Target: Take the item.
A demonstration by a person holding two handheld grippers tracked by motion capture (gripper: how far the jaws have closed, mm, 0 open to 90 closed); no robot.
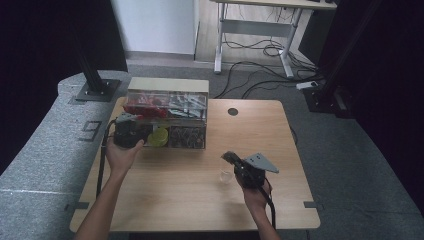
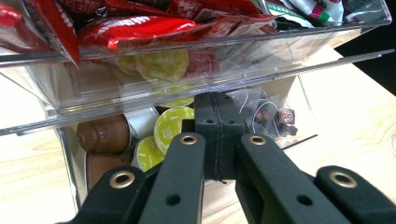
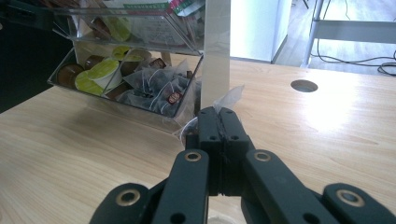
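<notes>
A clear two-tier organizer [image 1: 167, 92] stands at the table's back left. Its top tier holds red packets [image 2: 135, 28]. The lower tier holds green and brown coffee pods [image 2: 170, 123] on the left and clear tea sachets [image 3: 159, 88] on the right. My left gripper [image 1: 148, 134] is shut, its tips [image 2: 219, 105] right at the pod compartment's front, with nothing seen between the jaws. My right gripper [image 1: 229, 156] hovers over the table's middle, shut on a clear tea sachet [image 3: 231, 95] that sticks out past its tips [image 3: 219, 112] and hangs below them [image 1: 226, 175].
A round cable hole [image 1: 233, 111] sits in the tabletop behind the right gripper. Bare wood spreads in front of the organizer. Beyond the table are a black stand post [image 1: 95, 80], a desk frame [image 1: 260, 30] and floor cables [image 1: 265, 75].
</notes>
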